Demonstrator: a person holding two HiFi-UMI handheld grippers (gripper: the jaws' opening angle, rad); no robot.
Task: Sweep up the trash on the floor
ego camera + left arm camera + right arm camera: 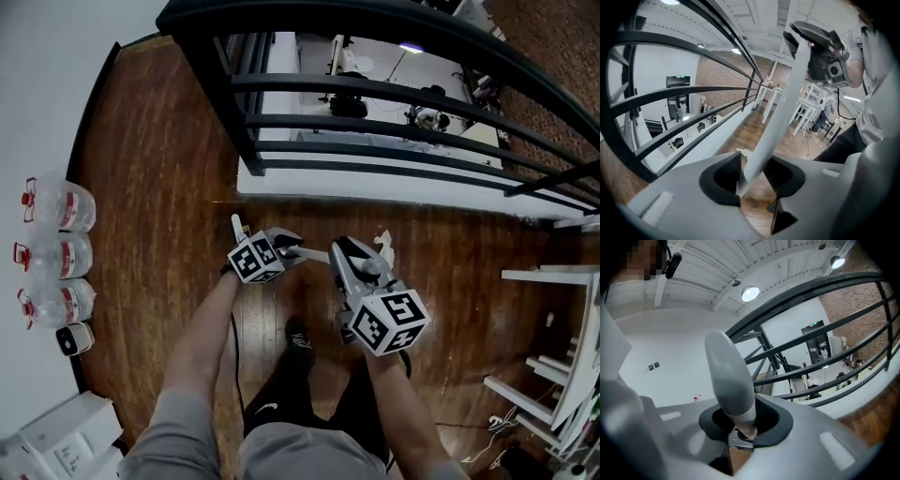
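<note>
Plainly, sweeping has not yet begun. The left tool (753, 174) stands fairly wide round the white shaft (780, 117), its pads seemingly loose on it. The right tool (740, 420) is clamped on the grey grip (729, 371) at the shaft's top. The trash (382, 241), a crumpled white scrap, lies on the floor (169, 187) at centre right of the head view, just above the right tool. Best to firm up the left hold first, then pull short, low strokes away from the railing (375, 94).
</note>
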